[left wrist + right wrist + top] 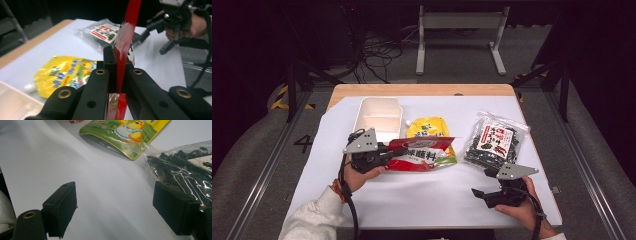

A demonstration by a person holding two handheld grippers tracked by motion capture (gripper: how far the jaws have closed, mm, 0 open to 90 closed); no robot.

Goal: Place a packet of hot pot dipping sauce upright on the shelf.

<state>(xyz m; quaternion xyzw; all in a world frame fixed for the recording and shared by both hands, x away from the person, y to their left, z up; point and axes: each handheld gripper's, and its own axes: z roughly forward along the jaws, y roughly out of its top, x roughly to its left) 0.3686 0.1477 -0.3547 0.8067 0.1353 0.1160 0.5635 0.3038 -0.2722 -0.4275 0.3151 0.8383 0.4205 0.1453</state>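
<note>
While the red packet is clamped at its left end between the shut jaws of the left gripper, it is held over the tabletop's middle. The right gripper is kept spread and empty near the front right corner, just beside the clear bag.

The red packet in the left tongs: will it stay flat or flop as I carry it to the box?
Probably flops: the red packet is thin film, pinched at one edge by the left tongs. It seems light. The glossy film may slip, so keep them shut.
</note>
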